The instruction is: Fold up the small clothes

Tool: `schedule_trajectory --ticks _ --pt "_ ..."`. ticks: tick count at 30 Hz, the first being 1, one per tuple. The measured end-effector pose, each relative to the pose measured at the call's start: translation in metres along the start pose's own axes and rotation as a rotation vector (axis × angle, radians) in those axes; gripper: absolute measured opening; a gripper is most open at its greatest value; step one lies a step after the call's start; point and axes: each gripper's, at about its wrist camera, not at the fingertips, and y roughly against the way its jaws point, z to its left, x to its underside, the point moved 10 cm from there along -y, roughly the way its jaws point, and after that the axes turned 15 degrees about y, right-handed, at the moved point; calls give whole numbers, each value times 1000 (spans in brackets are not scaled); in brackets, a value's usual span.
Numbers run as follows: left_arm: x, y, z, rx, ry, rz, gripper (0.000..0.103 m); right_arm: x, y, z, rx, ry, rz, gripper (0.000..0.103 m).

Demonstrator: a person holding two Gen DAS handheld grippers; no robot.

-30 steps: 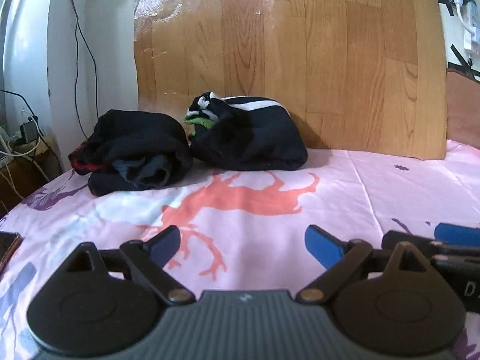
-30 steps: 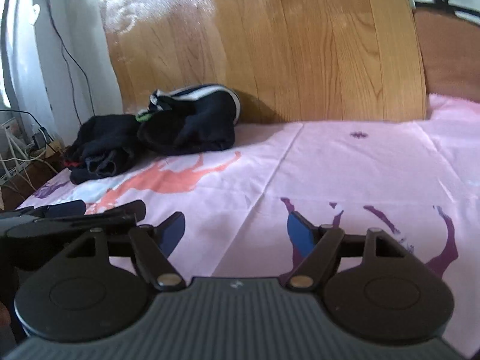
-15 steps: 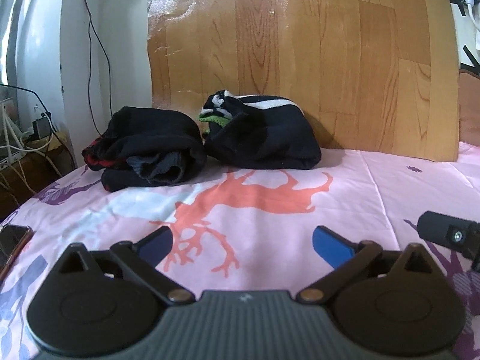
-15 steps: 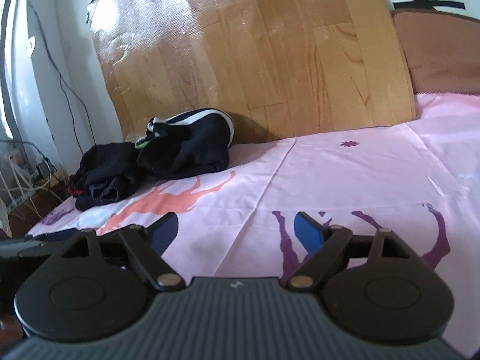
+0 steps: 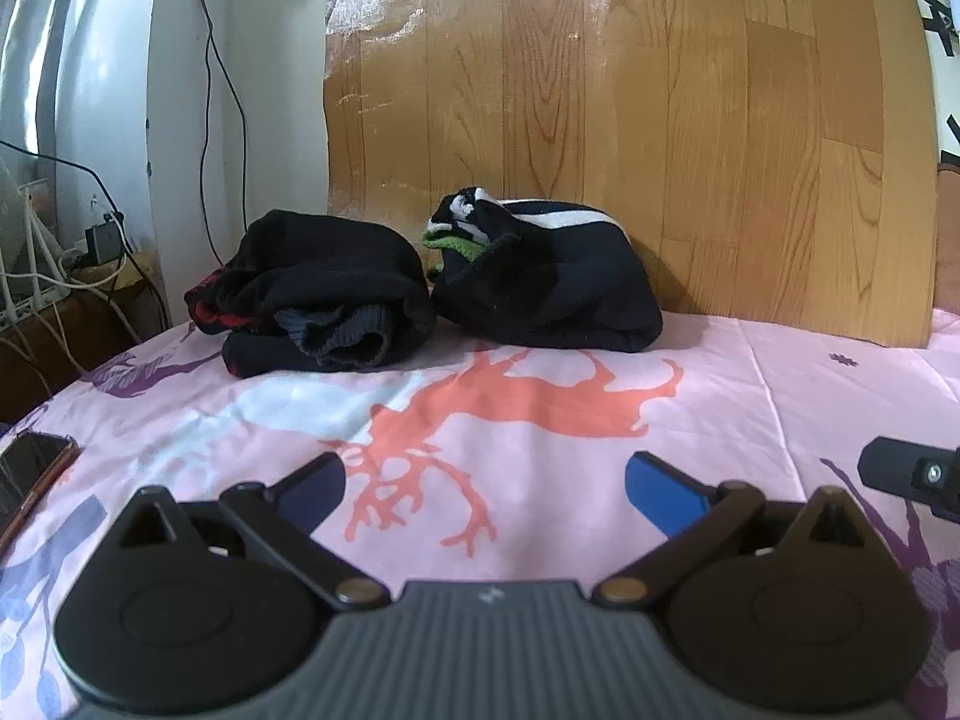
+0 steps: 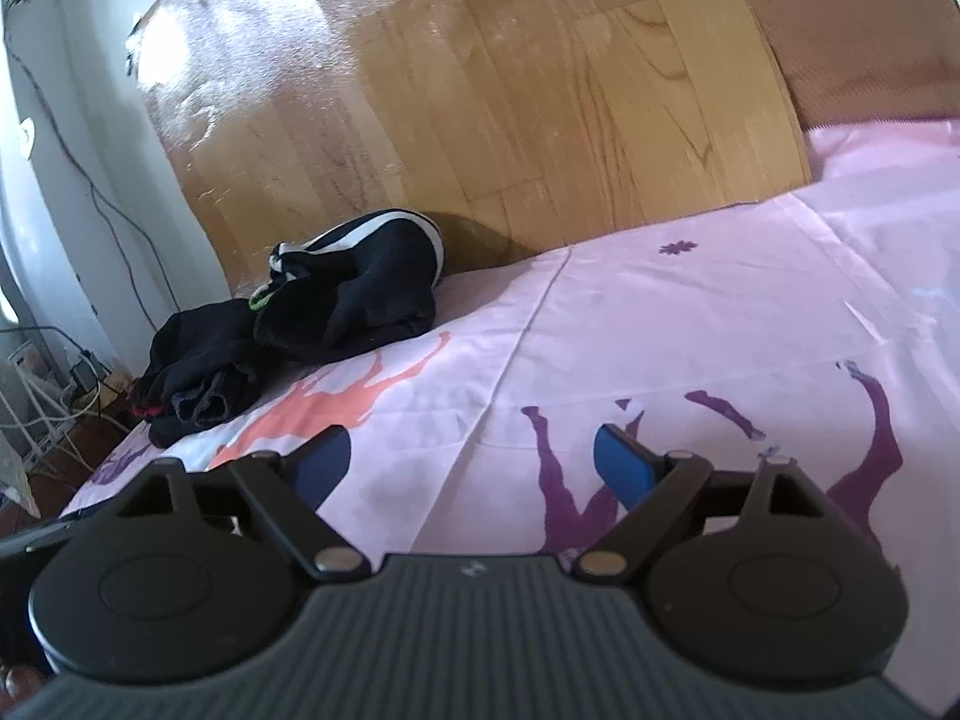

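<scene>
Two folded dark bundles lie at the far side of the pink bed sheet (image 5: 750,396), by the wooden headboard. The left black bundle with a red edge (image 5: 318,300) touches the right black bundle with white stripes and a green bit (image 5: 546,282). Both also show in the right wrist view, the left bundle (image 6: 198,372) and the striped bundle (image 6: 360,294). My left gripper (image 5: 486,486) is open and empty, low over the sheet, well short of the bundles. My right gripper (image 6: 474,468) is open and empty over the sheet, tilted. Part of the right gripper (image 5: 912,474) shows at the left view's right edge.
A wooden headboard panel (image 5: 660,120) stands behind the bundles. A phone (image 5: 30,474) lies at the sheet's left edge. Cables and a power strip (image 5: 90,252) sit off the bed's left side. A brown cushion (image 6: 840,36) is at the far right.
Both grippers have risen and tipped upward. The right gripper has swung away from the left one and tilted. Both stay open and the clothes have not moved.
</scene>
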Motion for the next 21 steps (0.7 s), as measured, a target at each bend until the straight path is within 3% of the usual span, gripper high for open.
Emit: schedule_trajectory --ticks 7,21 --pt "-3 5 -2 -9 -20 -36 103 2 0 -6 -15 -27 19 90" --pt "2 1 -4 -16 -31 -5 103 4 -1 -12 -43 -57 45 90"
